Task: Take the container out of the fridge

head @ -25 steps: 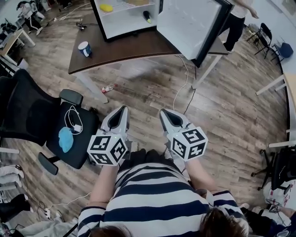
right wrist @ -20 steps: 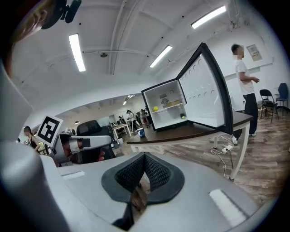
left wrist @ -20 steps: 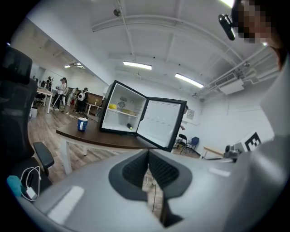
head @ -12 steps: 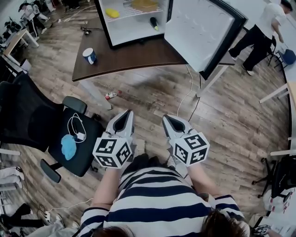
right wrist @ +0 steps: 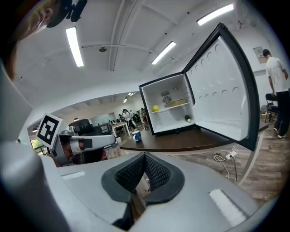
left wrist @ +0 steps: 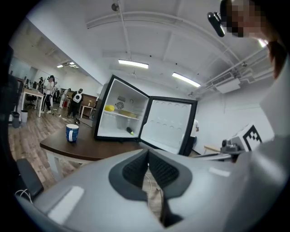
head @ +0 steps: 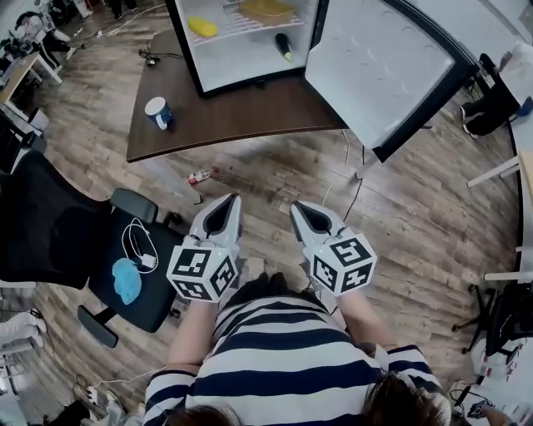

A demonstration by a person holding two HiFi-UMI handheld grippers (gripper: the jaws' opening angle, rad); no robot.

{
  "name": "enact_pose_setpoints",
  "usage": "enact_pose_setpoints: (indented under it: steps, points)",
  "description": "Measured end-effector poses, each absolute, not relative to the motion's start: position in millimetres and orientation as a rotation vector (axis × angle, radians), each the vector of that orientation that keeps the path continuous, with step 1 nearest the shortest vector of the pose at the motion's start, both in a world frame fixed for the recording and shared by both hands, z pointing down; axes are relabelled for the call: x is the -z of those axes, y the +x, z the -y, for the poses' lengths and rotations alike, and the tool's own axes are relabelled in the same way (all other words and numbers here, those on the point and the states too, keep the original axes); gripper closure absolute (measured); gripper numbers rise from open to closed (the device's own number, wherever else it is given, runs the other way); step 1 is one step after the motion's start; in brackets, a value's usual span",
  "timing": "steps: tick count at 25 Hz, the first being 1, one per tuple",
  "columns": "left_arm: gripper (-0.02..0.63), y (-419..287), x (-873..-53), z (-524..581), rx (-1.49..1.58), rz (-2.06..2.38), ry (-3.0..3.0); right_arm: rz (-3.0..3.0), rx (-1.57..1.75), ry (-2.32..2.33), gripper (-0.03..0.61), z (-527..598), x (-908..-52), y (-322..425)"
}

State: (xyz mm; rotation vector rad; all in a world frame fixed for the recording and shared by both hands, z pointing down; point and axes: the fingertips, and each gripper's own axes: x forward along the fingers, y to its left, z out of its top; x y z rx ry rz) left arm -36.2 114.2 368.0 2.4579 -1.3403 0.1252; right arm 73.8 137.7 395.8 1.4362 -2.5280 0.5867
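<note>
Container point(head: 268, 10) flat and yellowish on upper shelf of open fridge point(head: 250, 62), right of yellow item point(head: 202, 27). Likely light, stiff, somewhat slick; best pinched at near rim and kept level. Left gripper point(head: 225, 197) fingers pressed together, nothing between; right gripper point(head: 297, 205) likewise, both well short of surface point(head: 241, 112).

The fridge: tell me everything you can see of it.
The fridge is a small black-framed box with a white inside, standing upright on the dark wooden table. Its door is swung wide open to the right in the head view, showing a white moulded liner. A wire shelf carries a yellow item and a flat yellowish container; a dark bottle lies on the compartment floor.
</note>
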Motion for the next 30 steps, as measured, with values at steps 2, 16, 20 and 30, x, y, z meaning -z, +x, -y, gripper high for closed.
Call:
enact_pose_setpoints:
  steps: [2,16,20,30]
  points:
    - [0.614,-43,-368,-97,-0.128,1.344,2.462,2.527,-0.598,1.436,0.586,-121,-396,66]
    - [0.614,-93,-367,-20,-0.163,1.354,2.477,2.53,-0.565,1.423,0.586,-35,-391,21]
    - [0.614,-101,-367,-7,-0.201,1.359,2.496,2.535,-0.52,1.434,0.586,-11,-386,16]
    - [0.614,-110,-361,39,-0.193,1.467,2.503,2.53,-0.299,1.424,0.586,74,-363,14]
